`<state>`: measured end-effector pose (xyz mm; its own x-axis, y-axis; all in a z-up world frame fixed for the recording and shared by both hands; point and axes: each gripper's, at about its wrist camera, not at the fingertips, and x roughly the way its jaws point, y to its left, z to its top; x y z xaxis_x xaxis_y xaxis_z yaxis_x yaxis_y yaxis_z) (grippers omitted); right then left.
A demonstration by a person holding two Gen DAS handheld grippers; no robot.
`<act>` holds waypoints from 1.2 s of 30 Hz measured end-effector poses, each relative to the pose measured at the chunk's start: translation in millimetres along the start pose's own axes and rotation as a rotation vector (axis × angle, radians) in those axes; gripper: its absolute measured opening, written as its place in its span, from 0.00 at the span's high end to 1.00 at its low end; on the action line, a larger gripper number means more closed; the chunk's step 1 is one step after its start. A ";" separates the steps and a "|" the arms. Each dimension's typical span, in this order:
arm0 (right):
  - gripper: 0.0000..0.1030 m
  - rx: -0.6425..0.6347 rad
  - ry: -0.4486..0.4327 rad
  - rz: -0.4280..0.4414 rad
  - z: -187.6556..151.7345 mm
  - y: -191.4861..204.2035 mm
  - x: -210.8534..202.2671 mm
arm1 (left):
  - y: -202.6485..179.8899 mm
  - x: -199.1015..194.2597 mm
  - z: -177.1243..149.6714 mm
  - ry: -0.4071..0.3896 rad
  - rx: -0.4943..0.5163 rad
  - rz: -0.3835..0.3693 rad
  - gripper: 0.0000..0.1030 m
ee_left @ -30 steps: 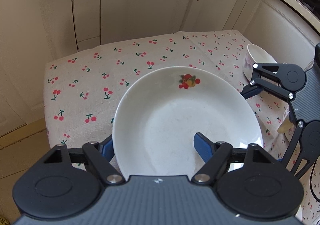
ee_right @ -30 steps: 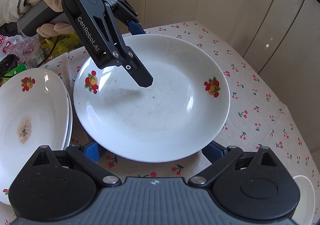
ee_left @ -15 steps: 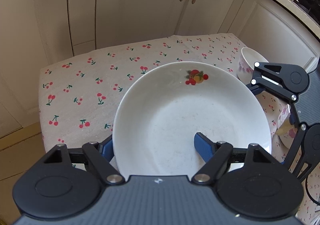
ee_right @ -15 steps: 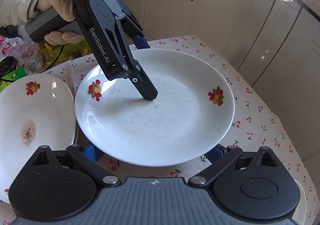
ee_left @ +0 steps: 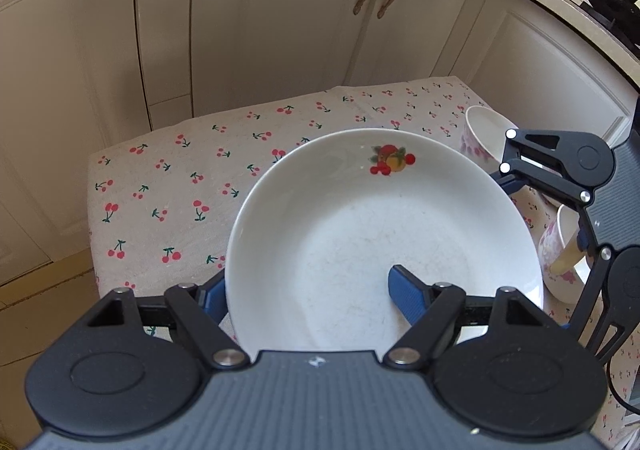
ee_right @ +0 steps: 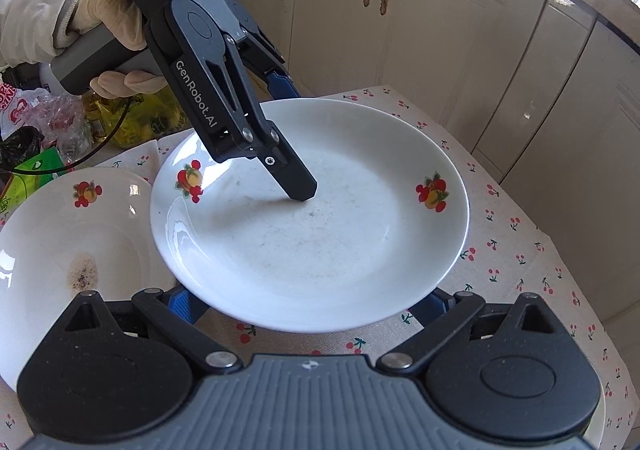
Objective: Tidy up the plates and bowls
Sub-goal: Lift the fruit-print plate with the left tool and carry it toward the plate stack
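White plate (ee_left: pixel 384 234) with fruit decals is held above the cherry-print tabletop (ee_left: pixel 180 186), clear of the cloth, tilted slightly. Left tool (ee_left: pixel 308 290) is clamped on the near rim as seen from the left wrist: one blue pad lies on the plate's inner face, the other is tucked under the rim at left. From the right wrist, the same plate (ee_right: pixel 312 218) is seen with the left tool (ee_right: pixel 294 138) reaching in from the far left, its upper finger pressed onto the plate's floor, a blue pad visible behind the far rim. Right tool (ee_right: pixel 308 300) is spread wide, its two blue pads lying below the plate's near rim at left and right; contact with the plate cannot be told.

Writing read on the left tool's body: "DAS", "Data Acquisition System", "GenRobot.AI". It is gripped by a gloved hand (ee_right: pixel 116 30).

A second plate (ee_right: pixel 68 234), stained brown near its centre, lies on the tabletop at left, its right edge overlapped by the held plate. Two floral bowls (ee_left: pixel 480 134) stand at the right side of the tabletop, partly hidden by the right tool (ee_left: pixel 560 170). Plastic bags (ee_right: pixel 60 118) are piled at far left. Cabinet doors (ee_left: pixel 280 18) stand beyond the tabletop's far edge; bare cloth lies to the left of the plate in the left wrist view
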<state>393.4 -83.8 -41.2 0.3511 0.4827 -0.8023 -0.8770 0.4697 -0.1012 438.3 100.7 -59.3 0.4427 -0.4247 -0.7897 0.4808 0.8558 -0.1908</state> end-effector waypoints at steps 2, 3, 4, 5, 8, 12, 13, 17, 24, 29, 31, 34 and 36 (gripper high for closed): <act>0.02 0.004 -0.004 0.001 1.2 1.8 -4.0 | -2.5 -5.1 0.0 -0.005 0.001 0.001 0.23; 0.02 0.006 -0.006 0.001 1.7 3.0 -6.1 | -4.3 -8.3 -0.4 -0.008 0.001 0.002 0.23; 0.02 0.006 -0.009 0.000 2.1 4.3 -8.5 | -5.6 -11.7 -0.9 -0.009 0.002 0.002 0.23; 0.02 0.007 -0.012 0.000 2.3 7.0 -11.6 | -7.2 -14.9 -1.3 -0.010 0.003 0.003 0.23; 0.02 0.008 -0.020 0.002 2.7 14.1 -20.4 | -12.3 -25.2 -3.5 -0.014 0.007 0.008 0.23; 0.02 0.010 -0.029 0.007 4.3 24.3 -30.5 | -19.7 -39.4 -9.4 -0.016 0.004 0.012 0.23; 0.02 0.009 -0.032 0.008 3.7 27.6 -33.9 | -21.7 -42.7 -11.6 -0.017 0.003 0.014 0.23; 0.02 0.019 -0.036 0.021 1.4 40.3 -42.2 | -31.8 -57.3 -22.4 -0.015 -0.001 0.021 0.23; 0.02 0.035 -0.038 0.049 -7.9 70.5 -53.2 | -52.1 -80.7 -49.4 0.002 -0.008 0.030 0.23; 0.02 0.046 -0.038 0.061 -16.4 94.7 -60.4 | -62.2 -92.4 -69.4 0.004 -0.021 0.021 0.23; 0.02 0.051 -0.038 0.064 -20.0 103.5 -63.8 | -66.7 -95.5 -77.0 0.006 -0.022 0.018 0.23; 0.02 0.057 -0.036 0.066 -25.1 115.5 -67.9 | -71.6 -97.1 -88.0 0.010 -0.034 0.008 0.23; 0.02 0.062 -0.033 0.069 -30.9 122.5 -70.8 | -73.2 -96.2 -95.3 0.014 -0.042 -0.001 0.23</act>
<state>250.9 -83.3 -15.0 0.3025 0.5394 -0.7859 -0.8778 0.4790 -0.0091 288.4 107.0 -24.9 0.4317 -0.4218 -0.7973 0.4487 0.8672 -0.2158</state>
